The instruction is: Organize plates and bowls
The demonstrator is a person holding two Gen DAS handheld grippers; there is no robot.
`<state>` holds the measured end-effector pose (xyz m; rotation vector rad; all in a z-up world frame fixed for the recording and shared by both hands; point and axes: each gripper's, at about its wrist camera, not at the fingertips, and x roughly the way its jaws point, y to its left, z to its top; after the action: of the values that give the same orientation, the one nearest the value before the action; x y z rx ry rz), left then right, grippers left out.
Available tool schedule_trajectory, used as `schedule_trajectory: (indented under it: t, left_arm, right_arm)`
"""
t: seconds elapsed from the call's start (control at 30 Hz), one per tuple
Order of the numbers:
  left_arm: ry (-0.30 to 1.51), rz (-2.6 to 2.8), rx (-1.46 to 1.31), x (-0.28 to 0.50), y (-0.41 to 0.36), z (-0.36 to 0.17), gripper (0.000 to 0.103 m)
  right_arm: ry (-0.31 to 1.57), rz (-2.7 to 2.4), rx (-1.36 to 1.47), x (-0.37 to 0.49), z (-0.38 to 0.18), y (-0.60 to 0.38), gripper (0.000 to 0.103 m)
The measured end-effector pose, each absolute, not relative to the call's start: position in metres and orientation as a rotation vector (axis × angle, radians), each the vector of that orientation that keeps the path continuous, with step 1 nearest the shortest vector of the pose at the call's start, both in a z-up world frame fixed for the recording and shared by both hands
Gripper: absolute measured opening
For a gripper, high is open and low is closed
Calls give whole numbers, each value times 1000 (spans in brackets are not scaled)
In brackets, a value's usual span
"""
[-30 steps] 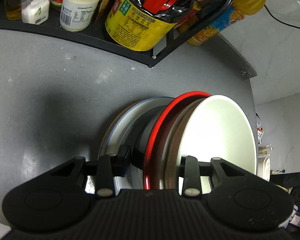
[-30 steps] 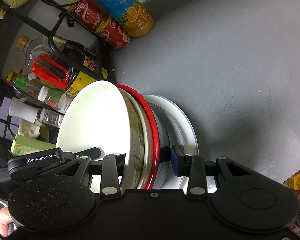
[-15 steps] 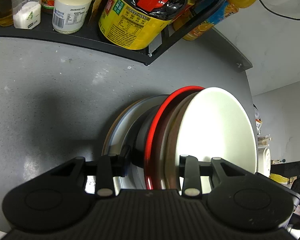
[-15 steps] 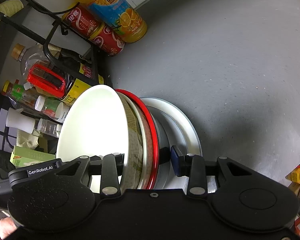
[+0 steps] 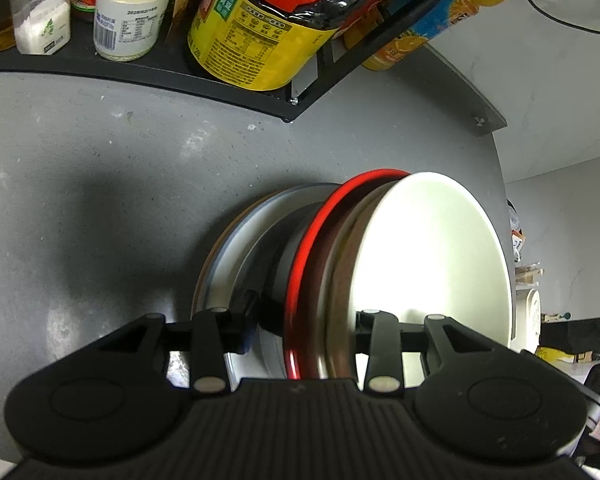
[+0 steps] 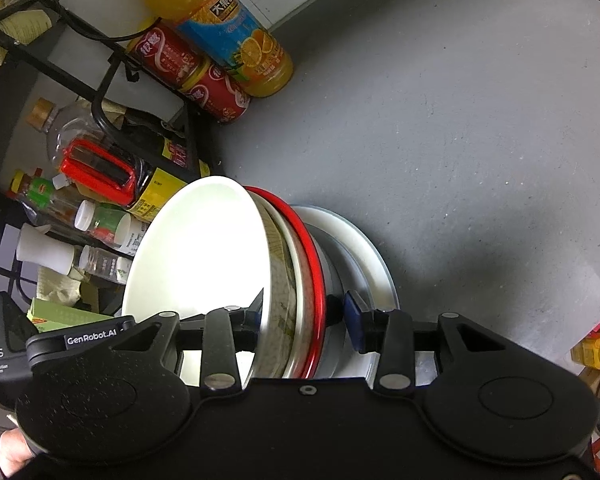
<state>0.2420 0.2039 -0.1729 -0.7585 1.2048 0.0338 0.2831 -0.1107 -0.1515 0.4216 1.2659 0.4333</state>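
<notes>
Nested white bowl (image 5: pixel 428 264) and red-rimmed bowl (image 5: pixel 312 264), set on stacked plates (image 6: pixel 374 260) upon the grey counter (image 5: pixel 100 184), straddled at opposite rims by left gripper (image 5: pixel 300 330) and right gripper (image 6: pixel 306 316), jaws opening and bowls between them, presumably releasing after placement.

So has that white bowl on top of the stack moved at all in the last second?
No. The white bowl sits about as far below the black rack as before; the view shifted slightly, carrying both together.
</notes>
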Motion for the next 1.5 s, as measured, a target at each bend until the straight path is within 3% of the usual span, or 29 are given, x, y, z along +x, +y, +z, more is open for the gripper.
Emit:
schedule_trajectory:
  t: [0.1,0.17,0.3,0.5,0.63,0.8,1.03,1.23,1.5]
  left_arm:
    - [1208,39,-755,242,201,-172,39]
    - [1206,56,-760,241,201,-171,43]
    - [1148,105,-740,229,205,-156,60]
    - [1087,130,-629,204,191,-126,63]
    - [1055,121,-572,184,180,-105,67]
    - [1017,128,-513,158,165,-84,68]
    - [949,108,-425,122,139,-53,84]
    - [889,82,-374,90,119,-33,91]
    - [842,71,-294,46,97,-12,94]
  right_arm:
    - [1257,430,431,281,-146,-116,46]
    - [1239,420,425,278,-139,-123,57]
    - [1200,445,442,272,-119,-144,59]
    - [1118,446,377,253,-89,-179,63]
    - [1055,423,358,232,-74,-203,73]
    - [1009,382,382,207,-61,-228,76]
    - [953,322,341,169,-38,-251,90]
    - [897,222,273,139,-19,-272,103]
    - [849,188,226,105,-7,-287,103]
